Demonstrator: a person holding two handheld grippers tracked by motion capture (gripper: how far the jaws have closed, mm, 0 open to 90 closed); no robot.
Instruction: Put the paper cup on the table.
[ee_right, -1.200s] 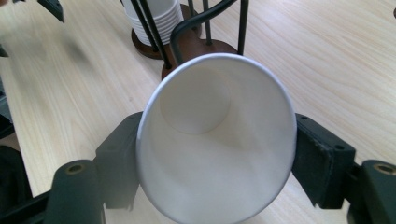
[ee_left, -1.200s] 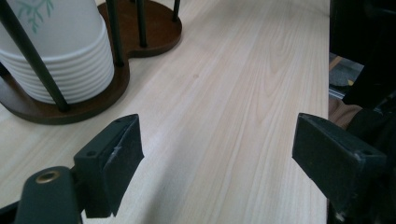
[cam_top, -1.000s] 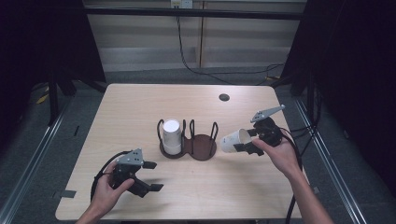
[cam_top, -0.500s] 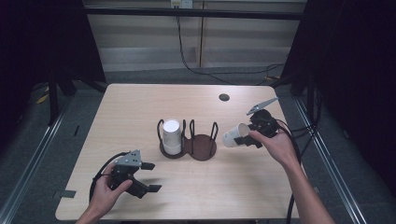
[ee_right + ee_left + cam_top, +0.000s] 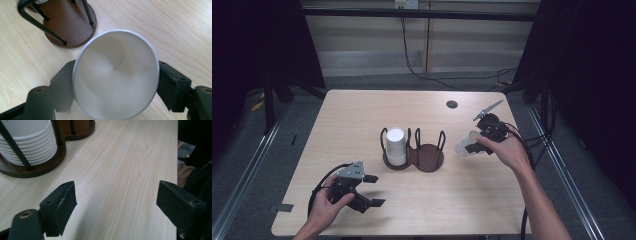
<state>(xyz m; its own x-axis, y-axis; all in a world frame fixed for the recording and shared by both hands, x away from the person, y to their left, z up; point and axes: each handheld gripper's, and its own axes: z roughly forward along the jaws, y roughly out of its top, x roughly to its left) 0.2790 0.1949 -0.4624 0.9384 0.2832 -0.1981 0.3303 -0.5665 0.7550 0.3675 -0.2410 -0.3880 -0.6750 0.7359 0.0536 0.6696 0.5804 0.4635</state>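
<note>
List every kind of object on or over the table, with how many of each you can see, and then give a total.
Stack of white paper cups in the holder: 1
Single white paper cup held in the right gripper: 1
Brown two-ring cup holder: 1
Small dark round disc near the far edge: 1
Handheld grippers, counting the left gripper: 2
Total: 6

A white paper cup [image 5: 465, 144], empty and undented, is lying tilted on its side above the table, its open mouth [image 5: 116, 72] facing outward, just right of the dark wooden two-ring cup holder [image 5: 428, 159], pinched between black jaws.
</note>
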